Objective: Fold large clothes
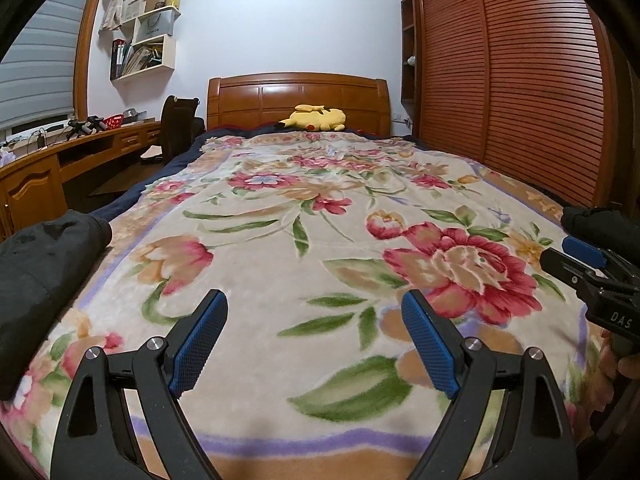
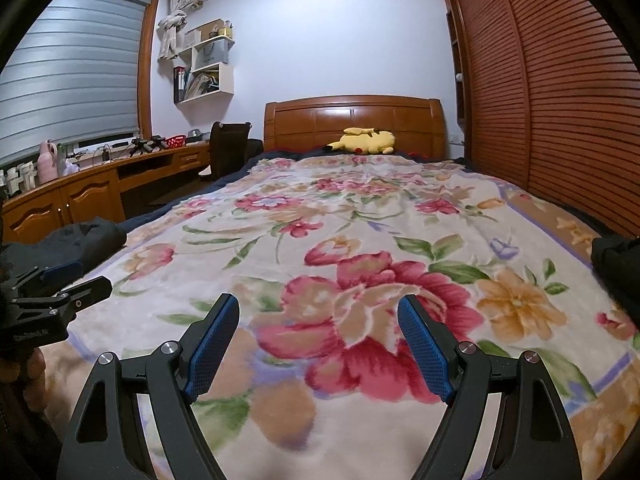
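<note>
Two grippers: I am holding both above the foot end of the floral blanket (image 1: 320, 240), side by side.
Left gripper (image 1: 314, 312): its jaws are standing wide apart with nothing between the blue pads (image 1: 196, 344); only blanket is showing in the gap.
Right gripper (image 2: 318, 314): its jaws are gaping just as wide and gripping nothing, hanging over the big red flower on the blanket.
Dark garment (image 1: 44, 276): I am seeing it bunched on the blanket's left edge, beside the left gripper, not touching it.
Second dark piece (image 2: 616, 264): it is lying at the blanket's right edge; I cannot tell whether it belongs to the same garment.
Yellow plush toy (image 1: 316, 118): it is lying at the blanket's far end, against the wooden headboard (image 1: 298, 98).
Wardrobe doors (image 1: 512, 80): they are running along the blanket's right side.
Desk (image 2: 92, 188): it is standing off the blanket's left side.
</note>
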